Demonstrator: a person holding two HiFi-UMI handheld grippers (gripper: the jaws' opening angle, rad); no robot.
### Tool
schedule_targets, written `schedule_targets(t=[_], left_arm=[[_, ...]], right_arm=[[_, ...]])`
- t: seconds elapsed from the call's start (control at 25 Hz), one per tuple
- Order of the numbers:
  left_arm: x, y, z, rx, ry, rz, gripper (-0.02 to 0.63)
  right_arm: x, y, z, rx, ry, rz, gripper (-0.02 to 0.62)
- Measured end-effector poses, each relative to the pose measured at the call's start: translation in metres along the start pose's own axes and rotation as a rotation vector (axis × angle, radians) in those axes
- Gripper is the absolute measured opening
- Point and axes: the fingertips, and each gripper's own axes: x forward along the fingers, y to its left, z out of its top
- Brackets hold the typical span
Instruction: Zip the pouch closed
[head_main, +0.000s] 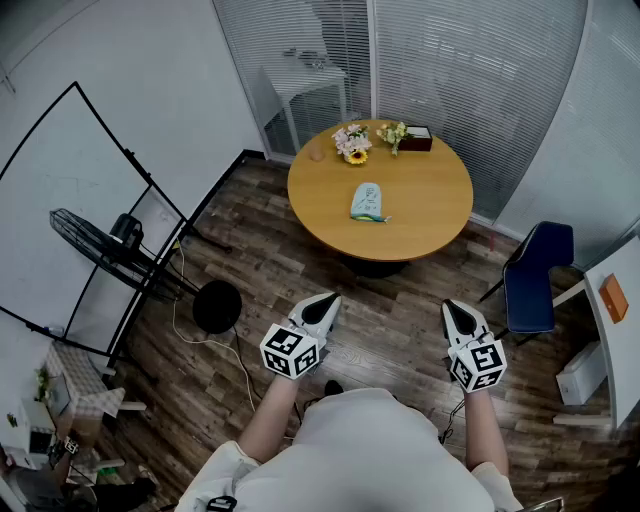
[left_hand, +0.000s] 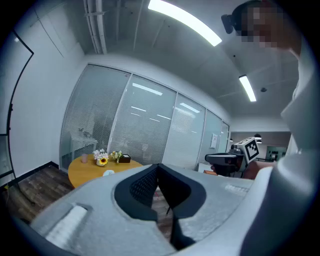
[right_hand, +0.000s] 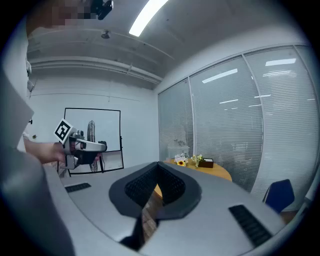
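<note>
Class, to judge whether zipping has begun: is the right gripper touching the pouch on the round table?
Apart. The head view shows the right gripper over the floor, well short of the pouch on the table.

The pouch (head_main: 366, 201) lies at the middle of the table (head_main: 440, 225). Along the table's far edge stand a cup (head_main: 317, 153) at the left, then flowers (head_main: 352, 143), then a box (head_main: 415, 138). A glass wall (head_main: 460, 60) runs behind the table. A chair (head_main: 535, 275) stands to the table's right and a fan (head_main: 100, 250) well to its left. Before the table, well apart from it, are the left gripper (head_main: 325, 304) and the right gripper (head_main: 456, 311).
</note>
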Motion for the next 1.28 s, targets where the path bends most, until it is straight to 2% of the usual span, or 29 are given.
schedule_targets(t=[0.8,1.28], left_arm=[[0.000,0.001,-0.003,0.023,0.012,-0.029,0.020],[-0.012,0.023,-0.010,0.012,0.025,-0.048,0.021]], right_arm=[[0.005,0.014,-0.001,0.016,-0.002,0.009,0.005],[0.021,0.035,-0.012,0.026,0.033,-0.010,0.018]])
